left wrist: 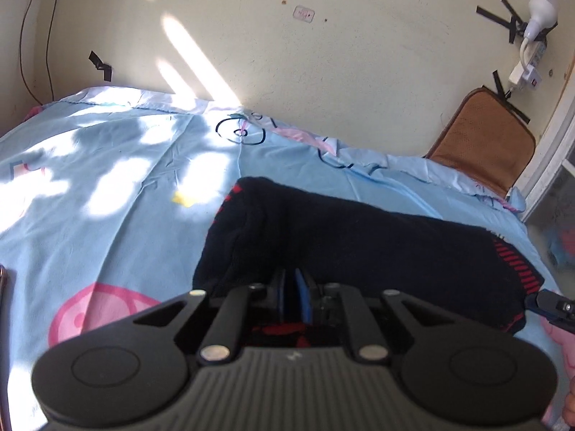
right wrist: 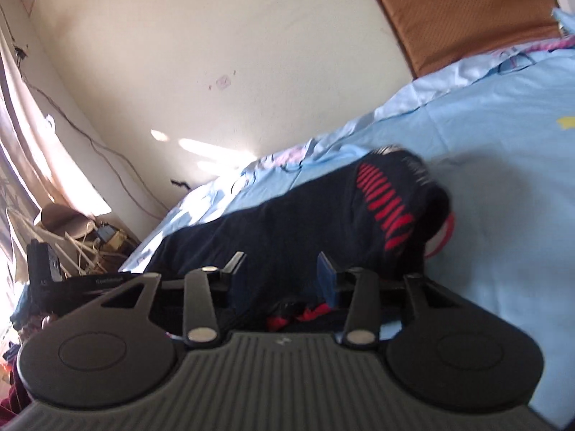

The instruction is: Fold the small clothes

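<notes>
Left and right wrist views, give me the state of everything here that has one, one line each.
Dark garment: lying bunched on the bed sheet, partly folded over.
Bed sheet: spread out, wrinkled.
Left gripper: jaws nearly together; whether they pinch fabric is unclear.
Right gripper: jaws apart over the garment.
Brown cushion: propped against the wall.

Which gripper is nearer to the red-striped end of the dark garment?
Right. The right gripper stands open just short of the red stripes of the dark garment. The left gripper, closed, sits over the garment's middle, farther from them.
</notes>
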Motion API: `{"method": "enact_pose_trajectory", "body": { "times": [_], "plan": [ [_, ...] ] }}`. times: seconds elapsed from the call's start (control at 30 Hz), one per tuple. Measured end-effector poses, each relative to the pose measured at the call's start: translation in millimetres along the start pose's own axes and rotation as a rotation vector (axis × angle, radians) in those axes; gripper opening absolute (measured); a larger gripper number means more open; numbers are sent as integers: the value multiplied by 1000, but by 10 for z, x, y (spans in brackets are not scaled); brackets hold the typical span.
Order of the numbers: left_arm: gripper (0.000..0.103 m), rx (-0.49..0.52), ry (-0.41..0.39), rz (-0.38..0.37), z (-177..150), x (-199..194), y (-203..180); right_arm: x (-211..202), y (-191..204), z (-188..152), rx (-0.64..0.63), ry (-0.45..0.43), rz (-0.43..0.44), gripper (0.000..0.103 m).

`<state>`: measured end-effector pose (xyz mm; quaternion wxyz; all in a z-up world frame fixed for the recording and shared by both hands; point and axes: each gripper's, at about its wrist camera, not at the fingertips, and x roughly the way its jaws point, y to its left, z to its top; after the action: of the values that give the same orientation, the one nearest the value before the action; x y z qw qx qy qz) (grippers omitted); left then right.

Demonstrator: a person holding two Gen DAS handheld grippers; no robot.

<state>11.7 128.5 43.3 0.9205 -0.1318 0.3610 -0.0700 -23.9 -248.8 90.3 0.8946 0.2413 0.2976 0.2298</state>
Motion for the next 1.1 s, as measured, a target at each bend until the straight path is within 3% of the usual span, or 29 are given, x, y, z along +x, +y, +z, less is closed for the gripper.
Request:
{"method": "enact_pose_trajectory", "body": {
  "times": [0.13, 0.23, 0.4, 0.47, 0.63, 0.7, 0.93, 1.1],
  "plan": [
    [18, 11, -59, -82, 99, -128, -183, -309, -266, -8, 114, -63, -93, 71],
    [19, 35, -19, -139, 109, 25, -375, -242, -492, -72, 236, -33, -113, 72],
    [18, 9, 116, -111, -54, 514, -461, 54, -589, -106, 316, -15, -113, 73],
    [16, 16, 71, -108, -140, 535, -451, 173, -570, -101, 322, -15, -92, 72],
    [16, 21, 62, -102, -161, 463, -449, 449, -443, -121, 278, 21, -149, 30],
    [16, 7, 57, -121, -143, 406, -412, 423, -401, -95, 291, 18, -154, 26],
    [20, -123, -80, -214, -52, -34, 9, 422, 548, 199, -36, -39, -85, 23],
    [22, -271, -186, -164, 8, -405, 560, 746, 1318, 123, -311, -13, -13, 23]
  ]
}}
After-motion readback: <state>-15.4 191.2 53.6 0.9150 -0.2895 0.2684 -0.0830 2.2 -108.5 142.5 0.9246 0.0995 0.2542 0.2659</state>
